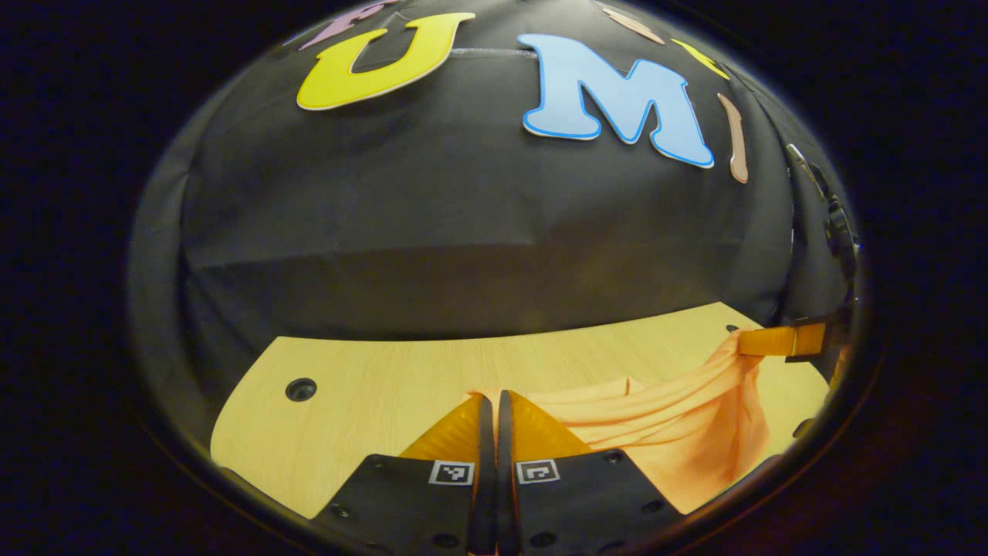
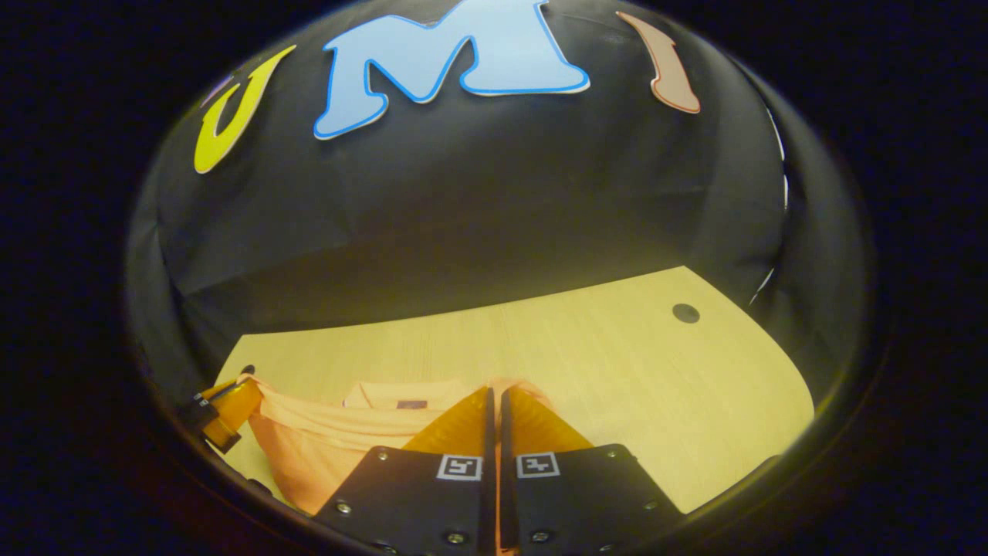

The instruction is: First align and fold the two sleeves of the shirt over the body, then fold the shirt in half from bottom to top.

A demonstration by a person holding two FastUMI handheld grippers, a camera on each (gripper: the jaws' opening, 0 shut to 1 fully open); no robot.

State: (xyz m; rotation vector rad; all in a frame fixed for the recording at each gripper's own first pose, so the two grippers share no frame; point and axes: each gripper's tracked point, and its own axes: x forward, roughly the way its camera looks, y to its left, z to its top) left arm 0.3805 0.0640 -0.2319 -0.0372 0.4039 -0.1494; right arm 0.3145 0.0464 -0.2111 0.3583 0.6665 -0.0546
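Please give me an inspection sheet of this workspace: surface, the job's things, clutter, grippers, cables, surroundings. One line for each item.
Surface: light wooden table with a round hole on one side and another hole on the other.
Job's things: orange shirt, lifted off the table and hanging stretched between the two grippers; part of it lies on the table near its collar.
Clutter: nothing seen.
Grippers: left gripper shut on a shirt edge; right gripper shut on the other edge. Each also shows at the far side of the other's view.
Cables: nothing seen.
Surroundings: black cloth wall behind the table.
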